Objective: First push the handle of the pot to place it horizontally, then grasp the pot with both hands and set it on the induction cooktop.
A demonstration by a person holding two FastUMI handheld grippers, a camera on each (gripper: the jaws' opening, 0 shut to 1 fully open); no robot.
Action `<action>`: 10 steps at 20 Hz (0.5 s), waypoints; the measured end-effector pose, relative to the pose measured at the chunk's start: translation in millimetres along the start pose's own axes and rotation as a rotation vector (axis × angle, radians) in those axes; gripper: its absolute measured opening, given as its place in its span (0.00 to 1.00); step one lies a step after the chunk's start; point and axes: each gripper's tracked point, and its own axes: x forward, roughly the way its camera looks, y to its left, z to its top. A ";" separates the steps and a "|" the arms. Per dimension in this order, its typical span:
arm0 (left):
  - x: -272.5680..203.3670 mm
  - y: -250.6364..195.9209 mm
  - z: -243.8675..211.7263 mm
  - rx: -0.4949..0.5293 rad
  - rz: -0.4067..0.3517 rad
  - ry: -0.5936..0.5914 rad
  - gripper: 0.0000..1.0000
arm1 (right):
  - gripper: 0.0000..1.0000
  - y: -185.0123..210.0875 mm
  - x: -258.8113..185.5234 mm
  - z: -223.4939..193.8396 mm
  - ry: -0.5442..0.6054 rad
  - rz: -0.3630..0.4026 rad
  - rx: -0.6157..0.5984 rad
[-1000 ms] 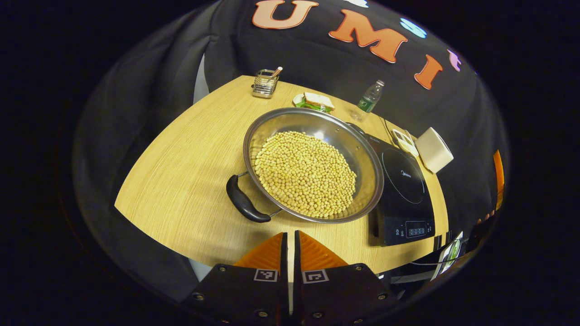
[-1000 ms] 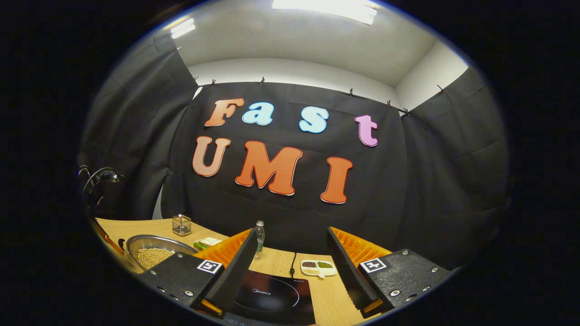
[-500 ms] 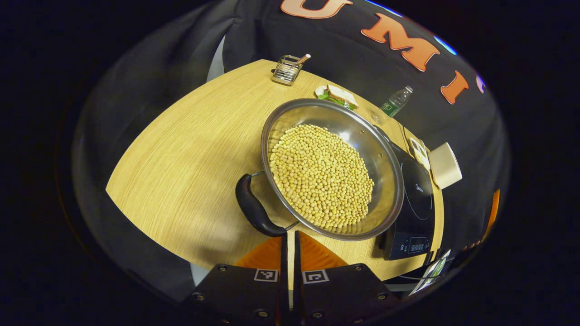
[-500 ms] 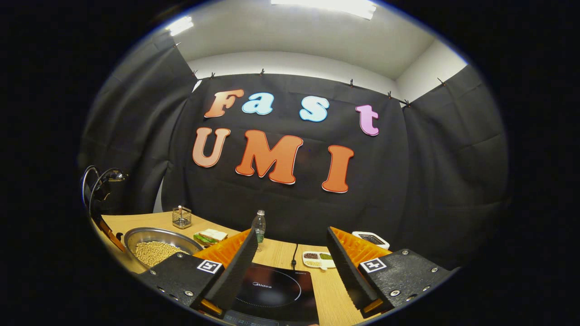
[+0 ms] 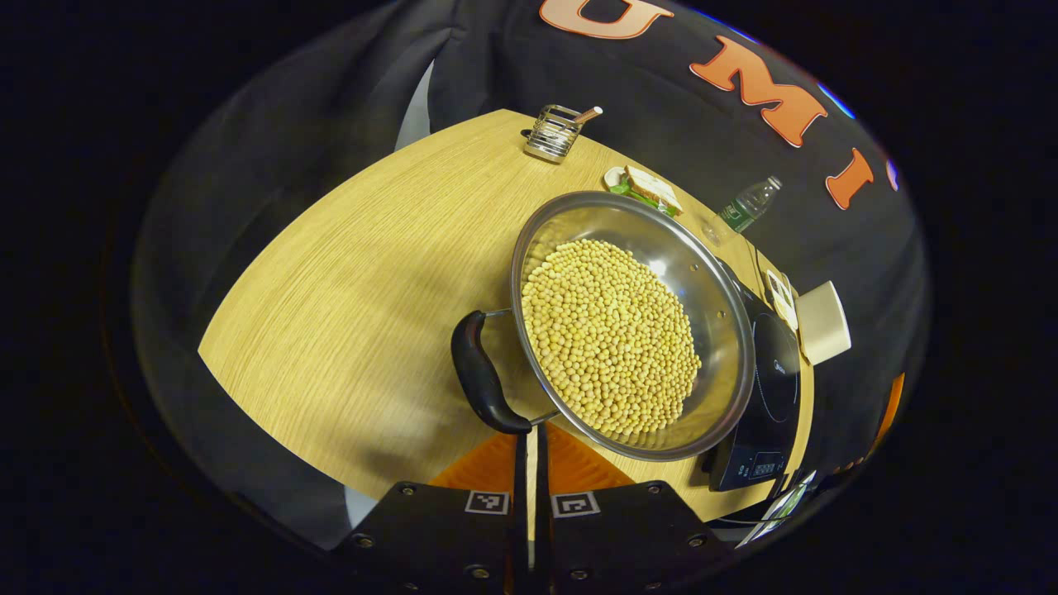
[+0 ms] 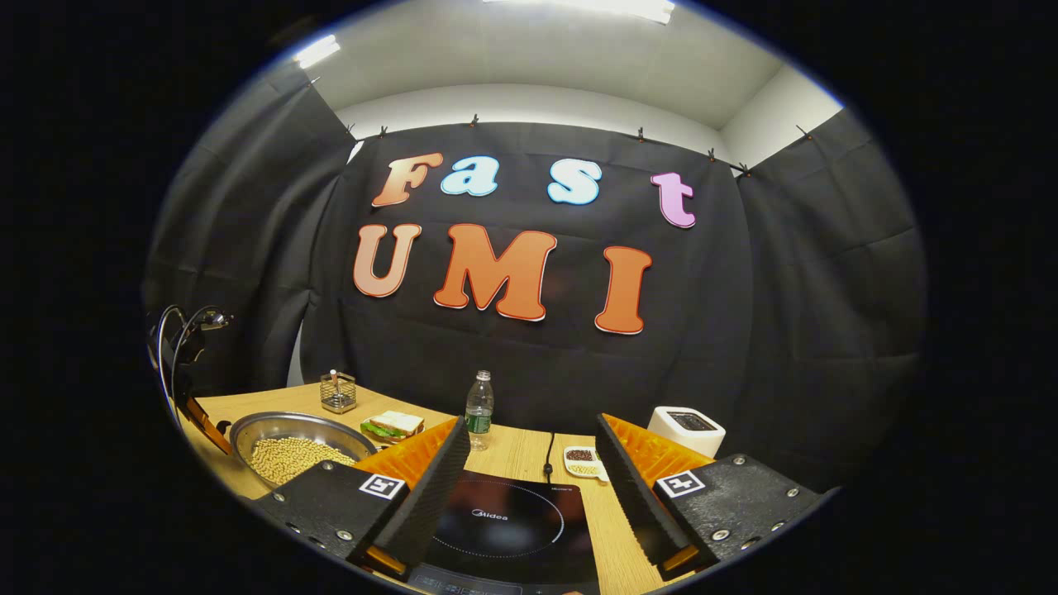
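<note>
Left gripper view looks down on the wooden table, where the steel pot, full of pale beans, sits just beside the black induction cooktop, its far rim overlapping the cooktop's near edge from this angle. The pot is not yet on the cooking zone. Its black handle sticks out on the near left side, lying aslant rather than level across the view. The left gripper has its jaws pressed nearly together with nothing between them, their tips right at the lower end of the handle; whether they touch it cannot be told.

So the step in hand looks like the first one, the push on the handle. The next move calls for a sideways nudge with the closed tips against the handle's end, gentle enough to turn the pot without spilling beans.

In the right gripper view the right gripper hangs above the cooktop with jaws wide and empty, the pot off to its left.
</note>
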 end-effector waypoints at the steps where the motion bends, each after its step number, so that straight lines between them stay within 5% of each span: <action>1: -4.0 3.1 1.2 0.007 0.014 -0.004 0.04 | 0.95 1.7 0.6 -0.8 0.005 0.004 -0.002; 10: 0.9 24.1 31.1 0.104 0.102 -0.060 0.05 | 0.95 26.8 13.9 -19.4 0.059 0.059 0.001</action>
